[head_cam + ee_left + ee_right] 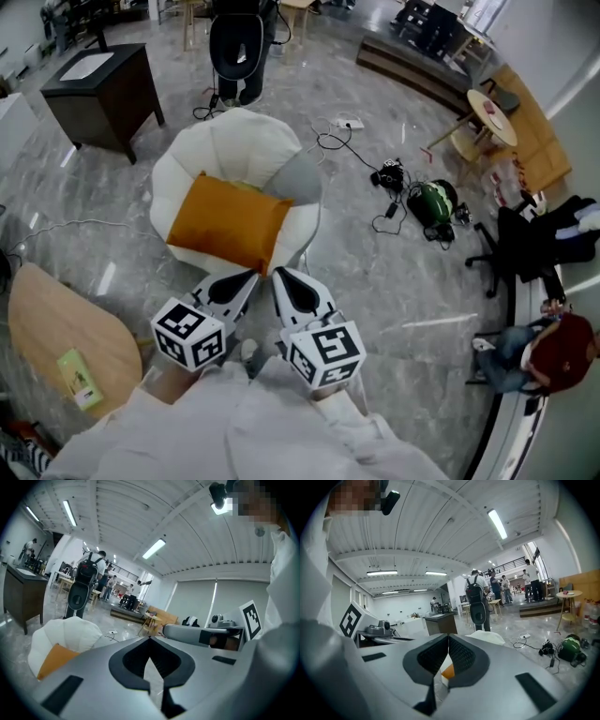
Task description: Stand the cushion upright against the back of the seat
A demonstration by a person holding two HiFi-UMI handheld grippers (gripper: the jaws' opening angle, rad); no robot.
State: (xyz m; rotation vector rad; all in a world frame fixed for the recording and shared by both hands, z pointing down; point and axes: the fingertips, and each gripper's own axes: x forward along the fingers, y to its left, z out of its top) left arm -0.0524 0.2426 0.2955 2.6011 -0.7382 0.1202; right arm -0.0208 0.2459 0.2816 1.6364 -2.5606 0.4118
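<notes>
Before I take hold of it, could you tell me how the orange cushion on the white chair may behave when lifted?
The cushion looks soft and plump, with rounded edges, so it will probably sag rather than stay flat. It is likely light for its size. Its cover looks matt, so slipping seems unlikely; against the chair back it may slump.

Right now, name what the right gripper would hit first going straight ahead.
Likely the orange cushion on the white chair, which shows beyond the right gripper's shut jaws; depth is unclear.
</notes>
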